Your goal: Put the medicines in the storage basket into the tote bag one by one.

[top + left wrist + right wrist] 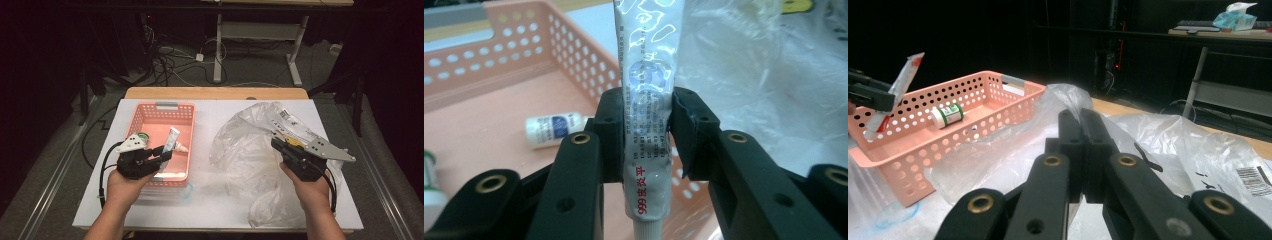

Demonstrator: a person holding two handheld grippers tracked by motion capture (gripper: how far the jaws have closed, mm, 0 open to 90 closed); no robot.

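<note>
The left tool (pixel 646 135) is clamped across a white ointment tube (pixel 649 100), carried above the pink basket (pixel 150 115), likely for dropping inside. Right of the basket, the right tool (pixel 1080 150) rests pressed together on the clear plastic bag (pixel 250 145), steadying it.

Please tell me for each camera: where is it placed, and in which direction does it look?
High view: above the person's side, looking forward and down on the table; both forearms and claws show.
Left gripper view: on the left claw, looking along its jaws, shut on the tube.
Right gripper view: on the right claw, jaws shut, over the plastic bag.
Shared: the pink basket.
</note>
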